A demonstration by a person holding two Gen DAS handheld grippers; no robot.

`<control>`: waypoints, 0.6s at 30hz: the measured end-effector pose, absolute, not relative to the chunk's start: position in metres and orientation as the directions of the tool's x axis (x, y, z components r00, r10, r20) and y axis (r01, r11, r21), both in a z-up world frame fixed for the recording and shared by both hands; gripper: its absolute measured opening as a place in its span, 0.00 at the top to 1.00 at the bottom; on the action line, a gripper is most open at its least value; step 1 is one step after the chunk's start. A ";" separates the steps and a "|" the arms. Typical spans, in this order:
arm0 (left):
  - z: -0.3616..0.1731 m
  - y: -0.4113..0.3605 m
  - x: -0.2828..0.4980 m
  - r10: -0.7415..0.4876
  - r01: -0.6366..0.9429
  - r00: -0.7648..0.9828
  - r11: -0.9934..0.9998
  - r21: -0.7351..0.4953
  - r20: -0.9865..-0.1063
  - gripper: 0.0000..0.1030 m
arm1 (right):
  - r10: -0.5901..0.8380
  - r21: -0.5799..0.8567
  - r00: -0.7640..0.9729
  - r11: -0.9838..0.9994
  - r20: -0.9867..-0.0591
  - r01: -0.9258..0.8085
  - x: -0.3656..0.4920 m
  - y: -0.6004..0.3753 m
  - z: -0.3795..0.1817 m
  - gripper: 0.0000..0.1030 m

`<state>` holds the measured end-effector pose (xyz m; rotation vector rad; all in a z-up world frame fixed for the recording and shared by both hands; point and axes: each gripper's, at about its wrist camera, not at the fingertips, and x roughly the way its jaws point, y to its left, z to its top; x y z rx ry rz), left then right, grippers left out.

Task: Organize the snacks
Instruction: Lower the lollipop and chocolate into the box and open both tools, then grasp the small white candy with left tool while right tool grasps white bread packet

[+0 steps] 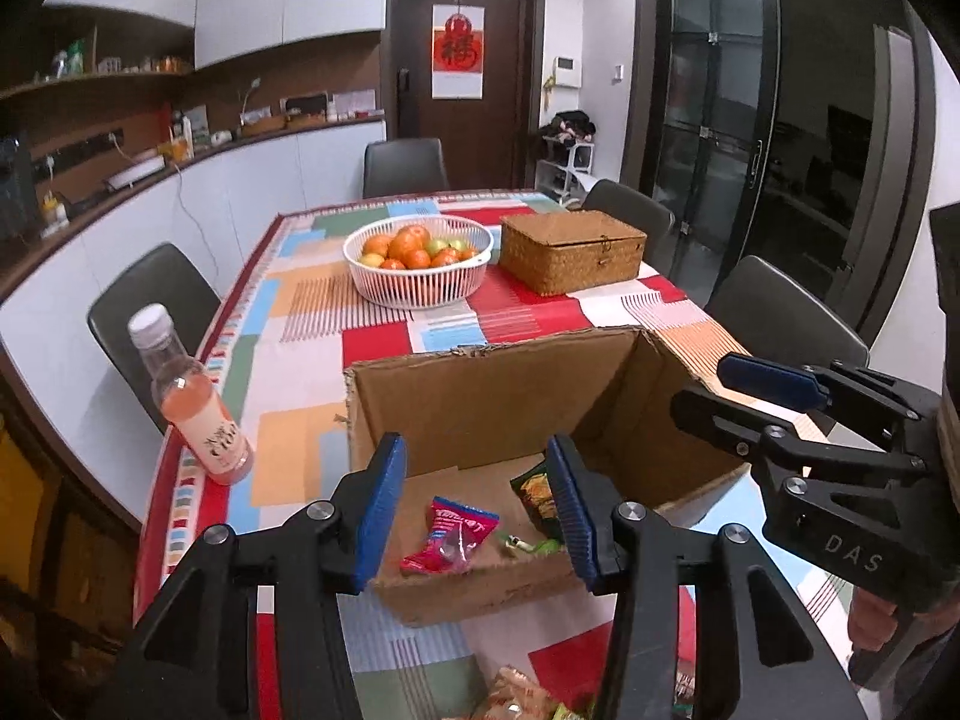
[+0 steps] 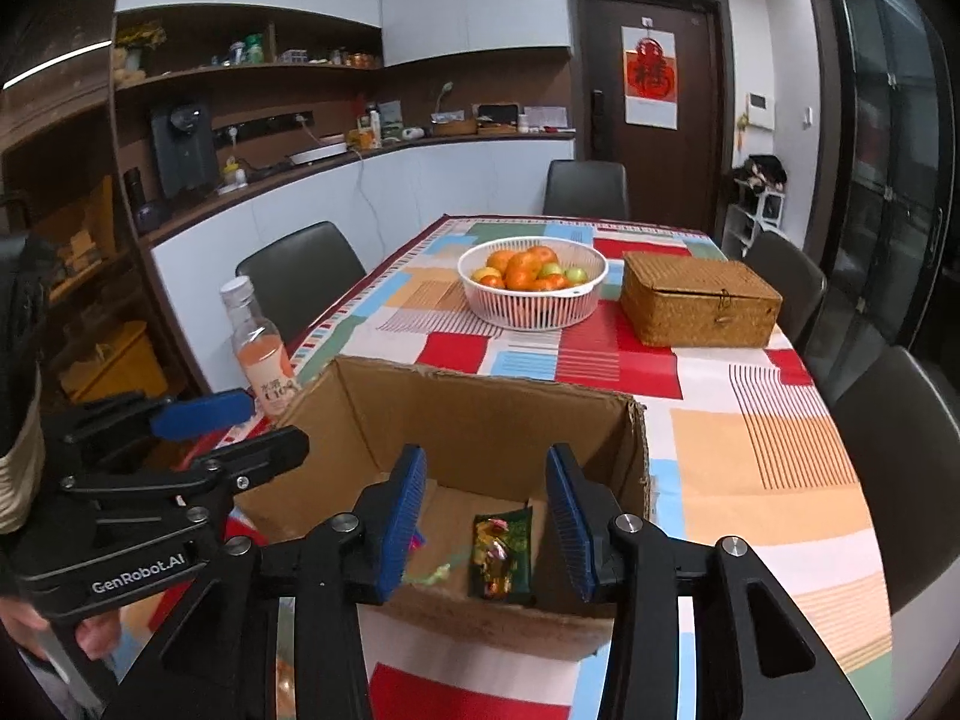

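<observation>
An open cardboard box (image 1: pixel 480 396) (image 2: pixel 480 420) stands at the near end of the table. Inside lie a pink snack packet (image 1: pixel 450 537), a dark green packet (image 1: pixel 540 495) (image 2: pixel 504 555) and a small green wrapper (image 1: pixel 531 546) (image 2: pixel 435 573). My left gripper (image 1: pixel 474 510) is open and empty, above the box's near wall. My right gripper (image 2: pixel 486 525) is open and empty, above the box's near wall; it also shows in the left wrist view (image 1: pixel 720 393). More snack packets (image 1: pixel 522 696) lie on the table near me, partly hidden.
A drink bottle (image 1: pixel 192 402) (image 2: pixel 264 354) stands left of the box near the table edge. A white fruit basket (image 1: pixel 420 261) (image 2: pixel 534 282) and a shut wicker box (image 1: pixel 570 249) (image 2: pixel 699 300) stand farther back. Chairs (image 1: pixel 150 306) surround the table.
</observation>
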<state>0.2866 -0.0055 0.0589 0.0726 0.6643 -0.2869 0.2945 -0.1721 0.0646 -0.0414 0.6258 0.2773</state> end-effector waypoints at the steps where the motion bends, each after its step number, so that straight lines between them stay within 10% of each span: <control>1: 0.061 -0.004 0.282 -0.240 0.287 0.753 0.958 -0.022 -0.612 0.53 | 0.251 0.049 0.773 0.960 -0.583 -0.275 0.291 -0.171 0.065 0.59; 18: 0.054 0.013 0.193 -0.222 0.280 0.765 0.960 0.003 -0.604 0.51 | 0.340 0.069 0.697 0.920 -0.632 -0.386 0.226 -0.150 0.047 0.59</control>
